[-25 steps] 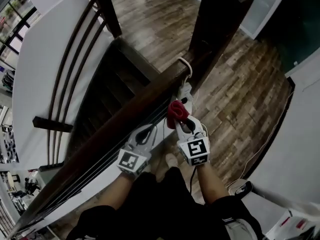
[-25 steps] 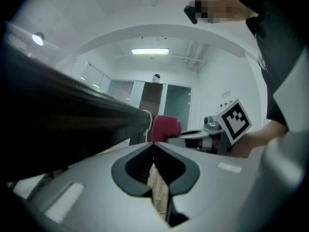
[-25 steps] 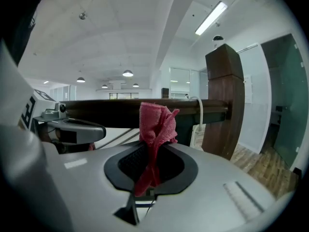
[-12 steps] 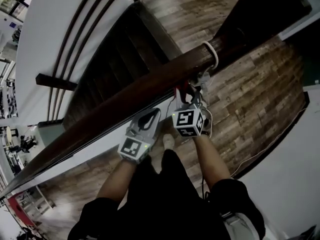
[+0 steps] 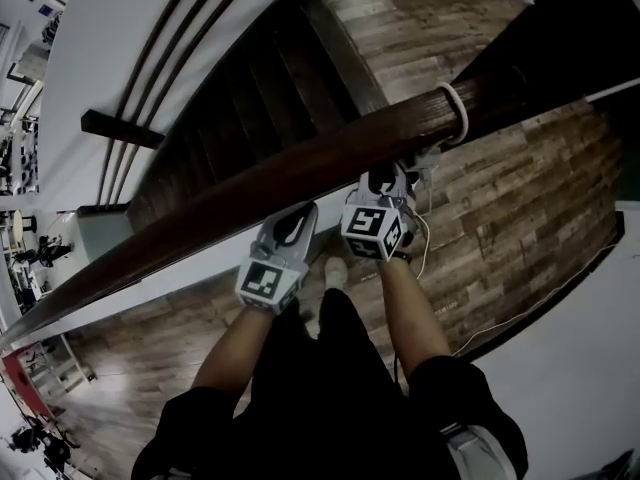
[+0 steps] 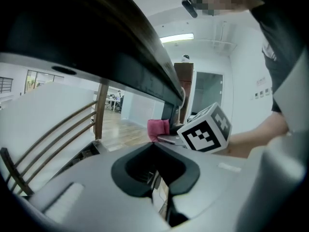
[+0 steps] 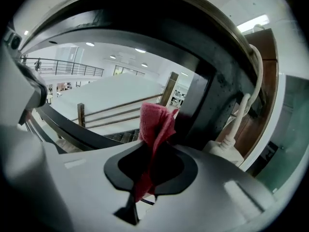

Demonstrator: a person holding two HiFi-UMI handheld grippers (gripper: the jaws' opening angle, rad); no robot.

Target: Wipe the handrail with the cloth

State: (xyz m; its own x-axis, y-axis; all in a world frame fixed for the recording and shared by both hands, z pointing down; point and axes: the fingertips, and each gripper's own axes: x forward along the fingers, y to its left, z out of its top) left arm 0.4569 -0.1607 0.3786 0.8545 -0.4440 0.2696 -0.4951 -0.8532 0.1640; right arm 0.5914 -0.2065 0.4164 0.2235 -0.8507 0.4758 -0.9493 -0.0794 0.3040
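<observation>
The dark wooden handrail (image 5: pixel 300 173) runs from lower left to upper right in the head view. My right gripper (image 5: pixel 388 180) reaches up beneath it, shut on a red cloth (image 7: pixel 155 124) whose top stands close under the rail's underside (image 7: pixel 145 23). In the head view the cloth is hidden by the rail. My left gripper (image 5: pixel 303 211) is just left of the right one, below the rail, shut and holding nothing. From the left gripper view (image 6: pixel 155 146) the cloth (image 6: pixel 158 128) and the right gripper's marker cube (image 6: pixel 205 128) show ahead under the rail (image 6: pixel 120 42).
A white cable (image 5: pixel 457 115) is looped round the rail near a dark post (image 5: pixel 540 38) at the upper right. Dark stairs (image 5: pixel 250 98) drop away behind the rail, with a white wall and thin rails (image 5: pixel 150 68) at the left. Wooden floor (image 5: pixel 500 208) lies below.
My right gripper has risen with the cloth until both sit under the rail, so the cloth no longer shows in the head view. The left gripper has kept beside it.
</observation>
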